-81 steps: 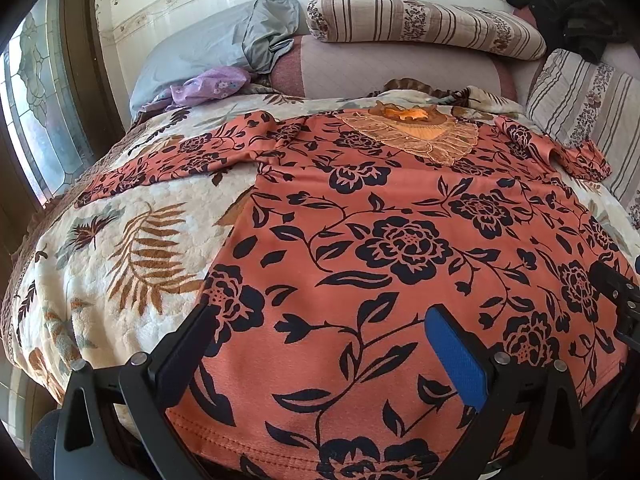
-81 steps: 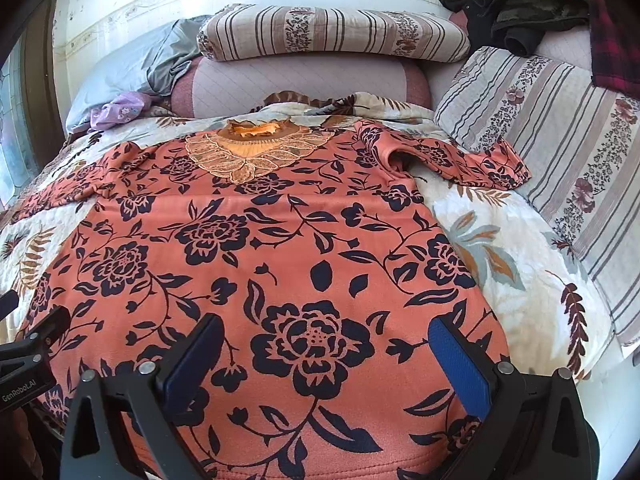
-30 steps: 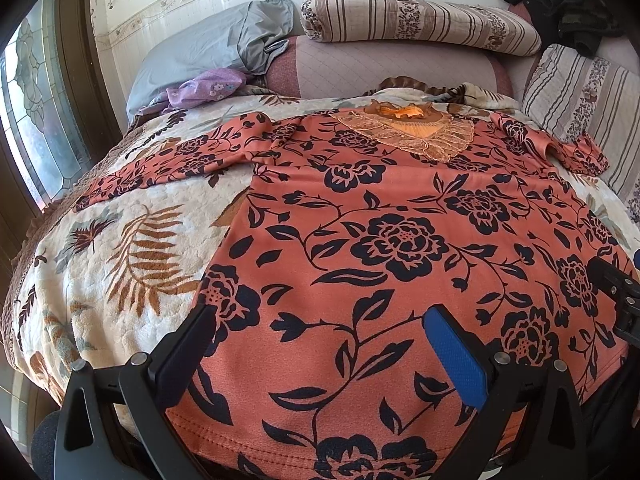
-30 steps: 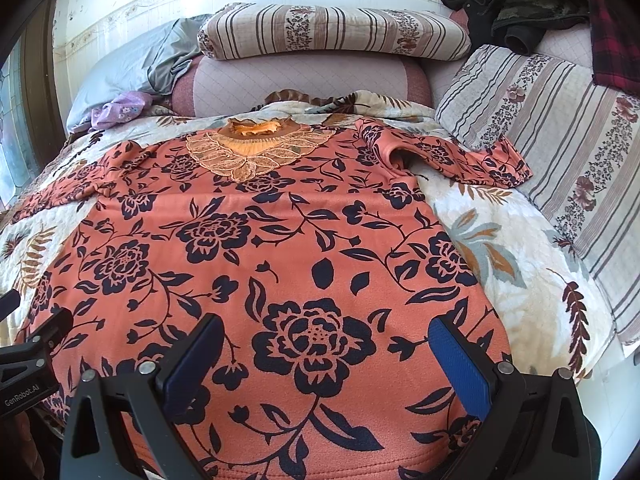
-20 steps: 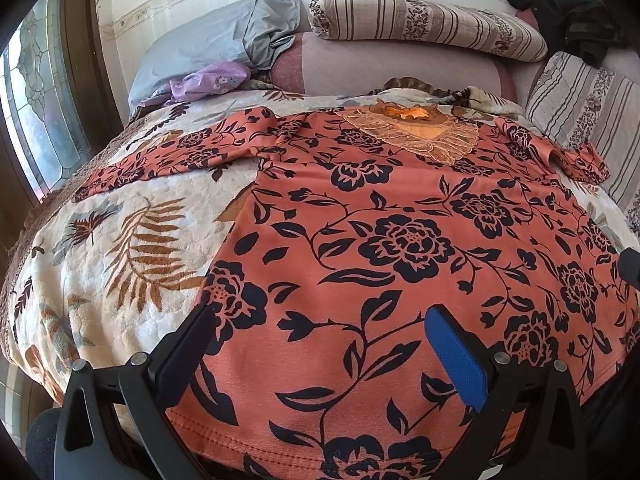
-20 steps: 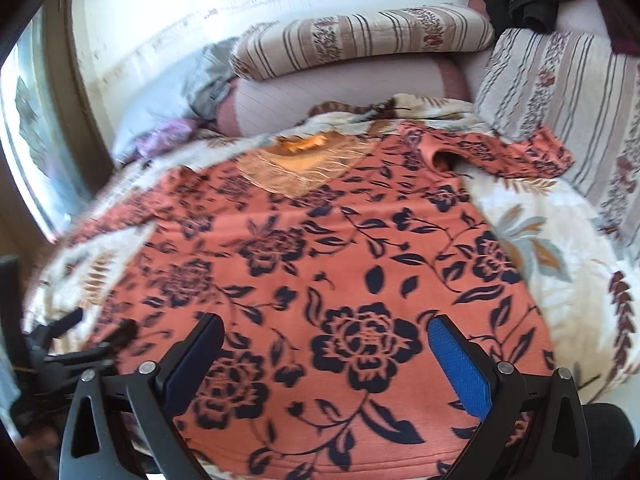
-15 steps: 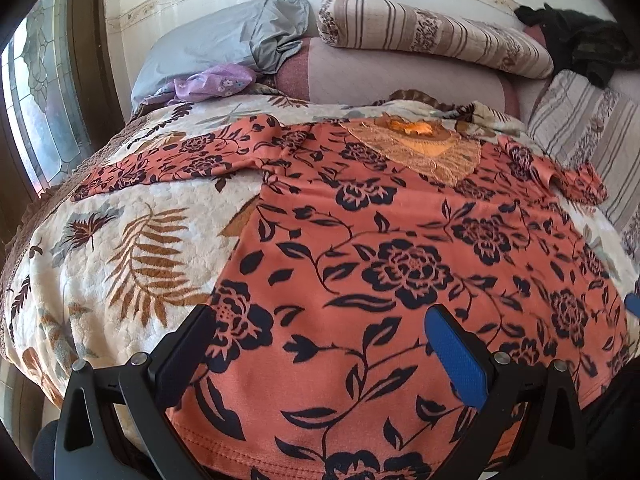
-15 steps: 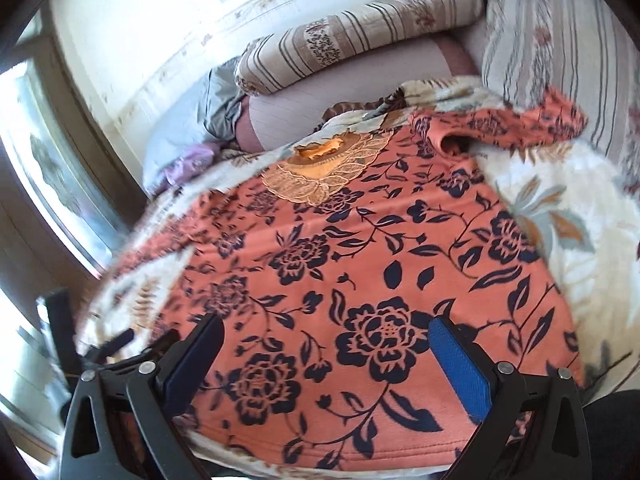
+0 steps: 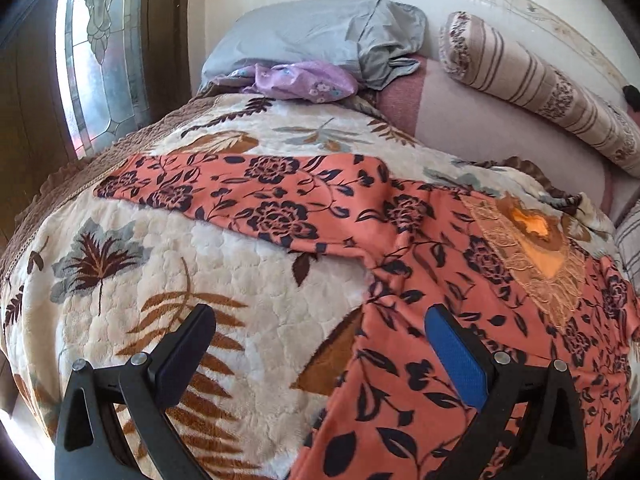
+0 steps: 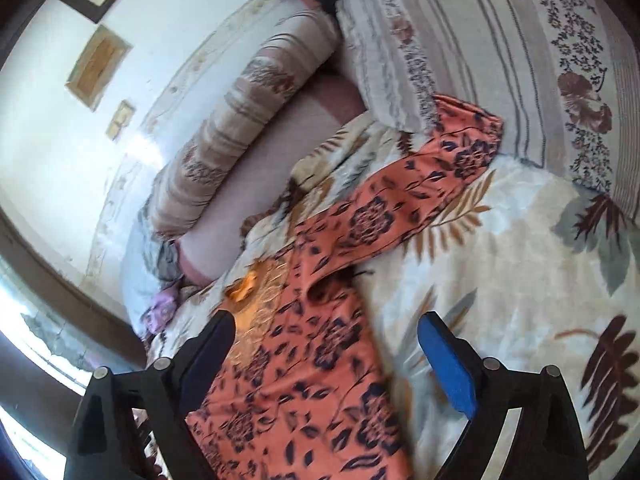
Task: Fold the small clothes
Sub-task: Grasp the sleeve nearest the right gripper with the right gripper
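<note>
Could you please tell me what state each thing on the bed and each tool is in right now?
Floral top: spread flat on the blanket, unfolded.
Left sleeve: stretched out flat sideways.
Right sleeve: stretched out, cuff against the striped cushion.
Left tool: open, holding nothing.
Right tool: closing, pads not yet on fabric.
Blanket: laid over the bed.

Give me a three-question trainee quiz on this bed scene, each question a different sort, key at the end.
1. True or false: the orange floral shirt lies spread out on the leaf-print blanket.
2. Multiple choice: what is between the fingers of the left gripper? A) a pinched sleeve B) nothing gripped, fabric lies below C) a pillow
3. Fill in: the purple cloth lies against the ____ pillow.

Key: 1 true; 2 B; 3 grey

The right gripper is closing, with nothing gripped.
</note>
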{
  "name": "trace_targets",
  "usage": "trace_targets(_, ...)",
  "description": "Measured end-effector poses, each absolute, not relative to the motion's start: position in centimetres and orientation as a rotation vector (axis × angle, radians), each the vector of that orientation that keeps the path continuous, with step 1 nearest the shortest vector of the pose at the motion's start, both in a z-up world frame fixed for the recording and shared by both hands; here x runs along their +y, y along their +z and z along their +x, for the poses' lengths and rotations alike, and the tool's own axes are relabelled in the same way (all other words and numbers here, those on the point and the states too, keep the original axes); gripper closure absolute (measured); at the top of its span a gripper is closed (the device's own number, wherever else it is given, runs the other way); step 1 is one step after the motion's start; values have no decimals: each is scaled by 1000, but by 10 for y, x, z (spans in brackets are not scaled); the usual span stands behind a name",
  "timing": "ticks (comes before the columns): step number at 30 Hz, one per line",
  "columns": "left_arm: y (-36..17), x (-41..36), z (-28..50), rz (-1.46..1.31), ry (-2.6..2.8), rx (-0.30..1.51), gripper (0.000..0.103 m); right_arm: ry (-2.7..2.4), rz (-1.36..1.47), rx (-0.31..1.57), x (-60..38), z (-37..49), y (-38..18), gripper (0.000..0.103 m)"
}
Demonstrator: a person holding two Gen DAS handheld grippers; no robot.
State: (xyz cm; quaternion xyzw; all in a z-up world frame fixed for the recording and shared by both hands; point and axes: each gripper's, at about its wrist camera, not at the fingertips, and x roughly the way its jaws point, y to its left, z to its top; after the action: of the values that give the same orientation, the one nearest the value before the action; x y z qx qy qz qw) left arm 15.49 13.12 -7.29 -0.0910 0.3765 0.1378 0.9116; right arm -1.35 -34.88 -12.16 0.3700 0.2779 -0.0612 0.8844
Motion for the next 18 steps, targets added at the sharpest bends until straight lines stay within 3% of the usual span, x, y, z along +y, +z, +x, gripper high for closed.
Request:
trace_targets(2, -89, 146, 156, -266, 322, 836, 0, -216, 774, 625, -382, 7, -131, 43)
trace_targets(3, -96, 153, 157, -324, 323, 864, 0, -258, 780, 638, -397, 15, -137, 48)
trace_targets(9, -112, 159, 167, -391, 360, 911, 0, -425, 859, 650, -475, 63, -167, 47)
trace_targets(18, -116, 149, 178, -331, 375, 929, 0, -556, 767, 683, -512, 131, -188, 47)
